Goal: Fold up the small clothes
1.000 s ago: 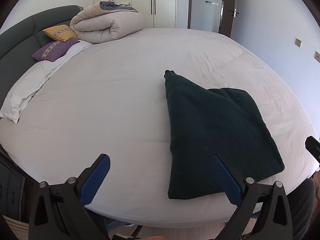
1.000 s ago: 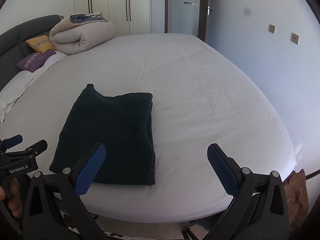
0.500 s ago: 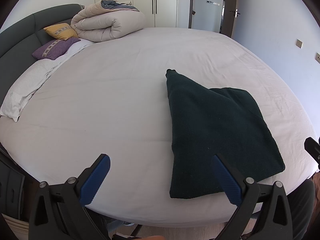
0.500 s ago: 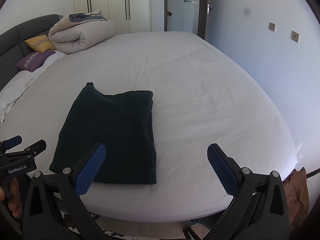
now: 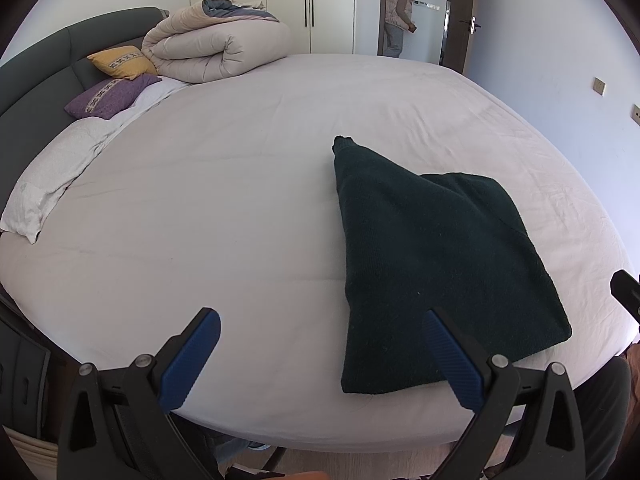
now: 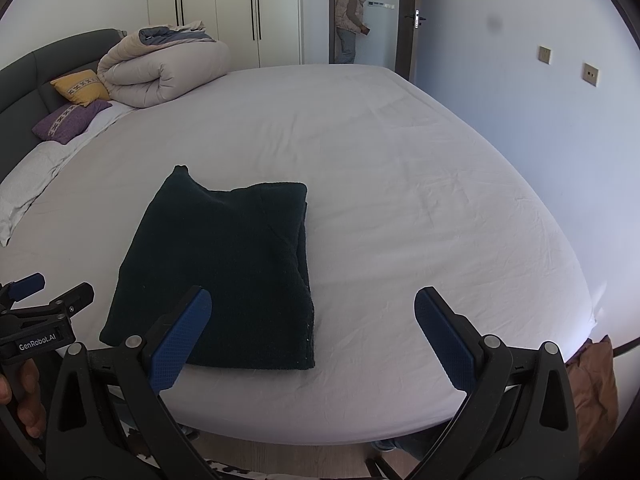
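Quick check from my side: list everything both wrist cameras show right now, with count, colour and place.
folded garment: 1, dark green, near edge of bed
bed: 1, white sheet, fills both views
duvet: 1, beige, rolled, by headboard
cushions: 2, yellow and purple, at headboard
pillow: 1, white, left edge
wardrobe: 1, white, far wall
bystander: 1, beige vest, in doorway
left gripper: 1, black with blue pads, open, empty
right gripper: 1, same, open, empty

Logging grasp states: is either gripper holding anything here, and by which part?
Nothing is held. The left gripper and right gripper are both open, short of the folded dark garment.
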A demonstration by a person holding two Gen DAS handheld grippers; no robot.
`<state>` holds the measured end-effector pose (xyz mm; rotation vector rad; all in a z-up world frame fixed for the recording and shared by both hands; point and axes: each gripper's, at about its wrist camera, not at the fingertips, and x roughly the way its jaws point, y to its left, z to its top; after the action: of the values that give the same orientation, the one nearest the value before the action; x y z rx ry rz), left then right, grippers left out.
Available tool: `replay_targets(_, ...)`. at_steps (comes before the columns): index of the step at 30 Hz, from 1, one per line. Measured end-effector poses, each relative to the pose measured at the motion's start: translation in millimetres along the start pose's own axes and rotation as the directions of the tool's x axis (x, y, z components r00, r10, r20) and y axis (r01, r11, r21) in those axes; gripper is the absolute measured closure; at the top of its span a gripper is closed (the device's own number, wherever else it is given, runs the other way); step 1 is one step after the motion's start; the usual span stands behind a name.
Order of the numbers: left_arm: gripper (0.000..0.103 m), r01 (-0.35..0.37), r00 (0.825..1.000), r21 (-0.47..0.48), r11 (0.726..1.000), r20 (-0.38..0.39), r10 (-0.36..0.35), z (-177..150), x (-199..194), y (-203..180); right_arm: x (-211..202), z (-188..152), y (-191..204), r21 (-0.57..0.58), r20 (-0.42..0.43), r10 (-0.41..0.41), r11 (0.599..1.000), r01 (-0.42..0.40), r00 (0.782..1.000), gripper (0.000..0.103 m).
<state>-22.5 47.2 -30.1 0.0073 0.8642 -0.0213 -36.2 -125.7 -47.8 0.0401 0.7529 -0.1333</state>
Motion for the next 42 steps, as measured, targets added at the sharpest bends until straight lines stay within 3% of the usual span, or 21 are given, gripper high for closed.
replay_targets(42,0.000,0.006,1.000,-0.003,1.000,0.002,-0.006,-0.8,-0.2,-2.0,-6.1,-3.2,6.0,0.006,0.004,0.005,1.000,-0.005,1.000,0.000)
